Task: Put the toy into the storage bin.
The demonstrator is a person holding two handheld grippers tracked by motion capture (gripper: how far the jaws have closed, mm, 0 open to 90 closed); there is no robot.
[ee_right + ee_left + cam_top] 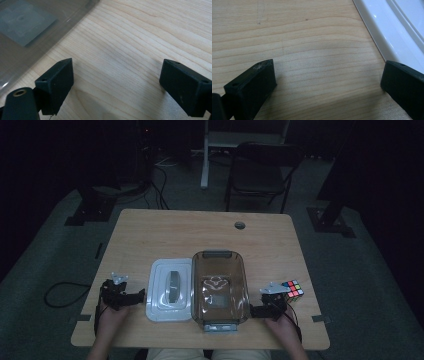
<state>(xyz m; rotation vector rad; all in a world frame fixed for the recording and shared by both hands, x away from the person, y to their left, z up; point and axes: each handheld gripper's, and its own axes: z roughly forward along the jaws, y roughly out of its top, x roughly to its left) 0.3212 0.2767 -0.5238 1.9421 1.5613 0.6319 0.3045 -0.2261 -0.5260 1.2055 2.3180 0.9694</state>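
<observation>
left tongs [140,296]: apart, empty, just beside white lid [170,290] | right tongs [255,310]: apart, empty, just beside clear brown box [220,287] | lid and box side by side on worktop [200,227]

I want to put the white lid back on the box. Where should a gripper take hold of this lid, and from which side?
Probably by the raised grey handle in the middle of the white lid, coming from above with the jaws across its narrow width. The lid lies flat on the table, so its thin rim gives little to pinch. The left gripper, open and beside it, is nearest.
</observation>
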